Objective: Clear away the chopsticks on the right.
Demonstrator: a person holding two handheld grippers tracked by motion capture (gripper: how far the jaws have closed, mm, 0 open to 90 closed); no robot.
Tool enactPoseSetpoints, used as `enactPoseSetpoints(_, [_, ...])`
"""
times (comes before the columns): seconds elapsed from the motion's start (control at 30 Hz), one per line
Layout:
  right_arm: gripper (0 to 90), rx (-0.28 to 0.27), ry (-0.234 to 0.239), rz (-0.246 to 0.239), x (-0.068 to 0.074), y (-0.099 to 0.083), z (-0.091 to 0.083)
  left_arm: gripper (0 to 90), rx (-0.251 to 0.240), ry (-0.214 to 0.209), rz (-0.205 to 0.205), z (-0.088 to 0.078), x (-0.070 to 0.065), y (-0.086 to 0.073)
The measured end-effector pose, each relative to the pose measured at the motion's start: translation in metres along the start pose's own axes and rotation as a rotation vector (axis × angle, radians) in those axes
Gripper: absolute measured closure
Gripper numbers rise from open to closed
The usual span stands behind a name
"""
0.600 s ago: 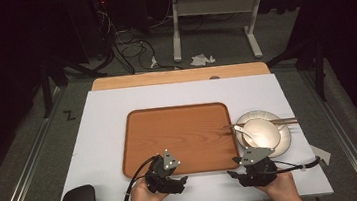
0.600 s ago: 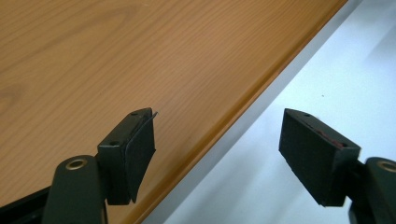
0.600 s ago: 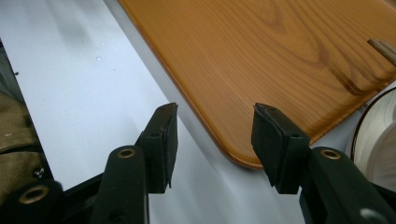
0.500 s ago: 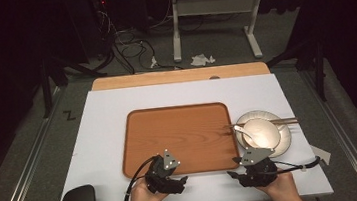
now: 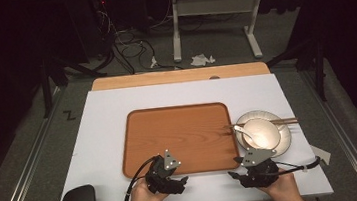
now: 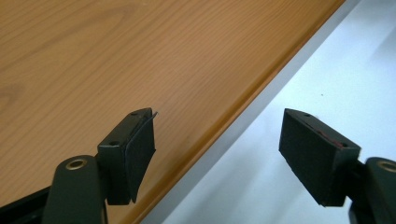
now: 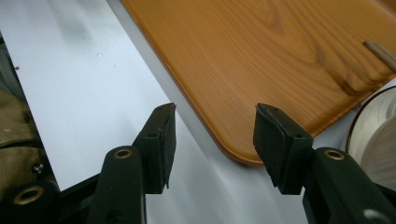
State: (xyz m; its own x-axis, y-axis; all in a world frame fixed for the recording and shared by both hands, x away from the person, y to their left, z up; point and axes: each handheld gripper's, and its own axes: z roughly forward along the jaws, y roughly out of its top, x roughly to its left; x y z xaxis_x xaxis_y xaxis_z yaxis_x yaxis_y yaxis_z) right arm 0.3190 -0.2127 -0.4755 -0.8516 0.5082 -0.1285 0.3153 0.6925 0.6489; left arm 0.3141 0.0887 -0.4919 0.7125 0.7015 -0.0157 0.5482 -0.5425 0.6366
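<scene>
Rectangular brown wooden tray (image 5: 180, 138) at the middle of the white table (image 5: 103, 123), left tool (image 6: 217, 151) jaws apart over the tray's near edge, right tool (image 7: 212, 140) jaws apart at its near right corner, nothing between them, round white bowl (image 5: 262, 132) just right of the tray

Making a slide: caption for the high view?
Two open grippers, left and right, at the near edge of a wooden tray; bowl beside it.

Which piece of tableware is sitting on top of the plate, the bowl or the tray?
The white bowl, with a spoon in it, rests on the round plate at the table's right. The wooden tray lies flat on the table beside them.
</scene>
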Motion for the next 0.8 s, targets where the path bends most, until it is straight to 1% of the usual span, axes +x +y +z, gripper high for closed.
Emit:
enactPoseSetpoints(0.1, [50.0,-0.014,0.001,0.002,-0.001,0.0,-0.002,26.8,-0.002,0.002,-0.002,0.0,0.0,0.0])
enactPoseSetpoints(0.13, [50.0,-0.014,-0.001,0.012,0.0,0.0,-0.003,26.8,-0.003,0.002,-0.005,0.0,0.001,0.0])
enactPoseSetpoints(0.2, [50.0,-0.012,-0.002,0.014,0.0,0.0,-0.004,26.8,-0.006,0.002,-0.007,0.0,0.001,0.001])
enactPoseSetpoints(0.23, [50.0,-0.016,-0.003,0.006,0.0,0.0,-0.004,26.8,-0.006,0.001,-0.008,0.0,0.001,0.001])
enactPoseSetpoints(0.27, [50.0,-0.013,-0.003,0.005,0.0,-0.001,-0.005,26.9,0.003,0.002,-0.003,0.001,0.001,0.001])
enactPoseSetpoints(0.33, [50.1,-0.024,-0.002,0.007,-0.001,0.0,-0.006,26.8,0.004,0.001,0.002,0.002,0.0,0.0])
enactPoseSetpoints(0.43, [50.1,-0.023,-0.006,0.009,-0.002,0.0,-0.008,26.8,0.004,0.001,0.004,0.001,-0.001,0.0])
enactPoseSetpoints(0.47, [50.1,-0.038,-0.01,0.016,-0.003,0.001,-0.01,26.8,0.002,0.002,0.002,0.001,0.0,-0.001])
enactPoseSetpoints(0.5, [50.1,-0.038,-0.01,0.016,-0.003,0.001,-0.01,26.8,0.003,0.003,0.0,0.0,0.0,0.0])
enactPoseSetpoints(0.53, [50.1,-0.048,-0.02,0.026,-0.004,0.0,-0.013,26.8,-0.001,0.002,-0.004,0.0,0.0,0.0])
enactPoseSetpoints(0.73, [51.3,-0.037,-0.029,0.032,-0.008,0.0,-0.017,26.6,0.006,0.005,-0.001,0.002,0.0,0.0])
enactPoseSetpoints(0.8, [52.6,-0.041,-0.028,0.045,-0.011,0.002,-0.02,26.8,0.005,0.001,-0.004,0.001,0.0,0.0])
